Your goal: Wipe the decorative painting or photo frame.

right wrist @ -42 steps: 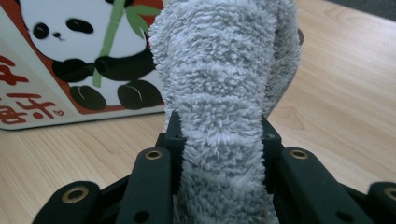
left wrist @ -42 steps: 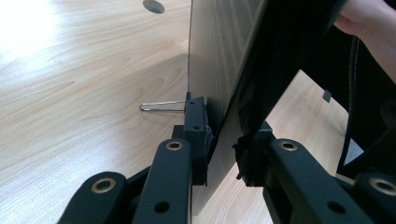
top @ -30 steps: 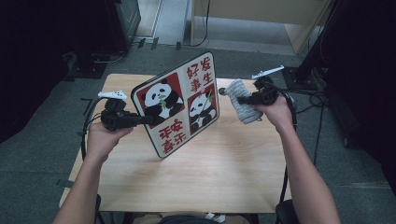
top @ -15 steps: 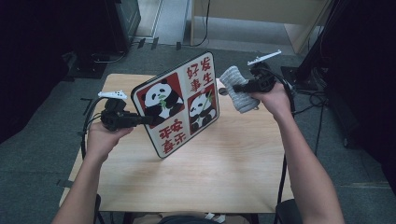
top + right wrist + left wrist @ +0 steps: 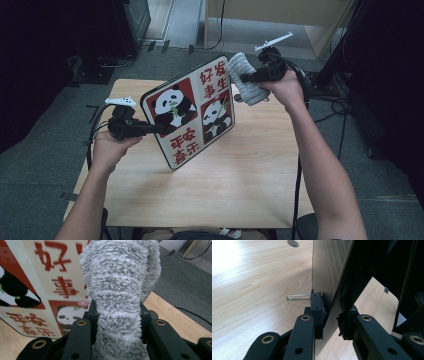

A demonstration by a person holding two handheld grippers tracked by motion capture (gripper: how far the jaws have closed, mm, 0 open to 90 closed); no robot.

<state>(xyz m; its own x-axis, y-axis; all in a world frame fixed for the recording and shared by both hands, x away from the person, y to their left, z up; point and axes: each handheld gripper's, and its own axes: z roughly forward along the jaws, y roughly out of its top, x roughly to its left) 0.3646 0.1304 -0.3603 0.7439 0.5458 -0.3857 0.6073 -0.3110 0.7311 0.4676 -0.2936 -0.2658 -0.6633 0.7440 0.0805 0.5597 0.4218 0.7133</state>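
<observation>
I have the left claw (image 5: 150,128) clenched on the left edge of the panda board (image 5: 192,112), and in the left gripper view the board's (image 5: 329,277) thin edge runs straight up between the two jaws, so the pinch is on the rim alone and the printed face stays uncovered. The board stands tilted at about the middle of the bench (image 5: 240,180), its lowest corner down toward six o'clock close to the wood, and I judge I hold it up like this so the picture side faces me and can be reached from the other hand. The right claw (image 5: 247,77) is grasping the grey cloth (image 5: 245,80), at about one o'clock from the board's centre, right against the upper right corner of the board. In the right gripper view the cloth (image 5: 120,302) bulges thick between both jaws and stands up past them, which leaves a soft pad out front; to my eye that is the wiping end, poised beside the red lettering, though I cannot tell whether it already touches the face
</observation>
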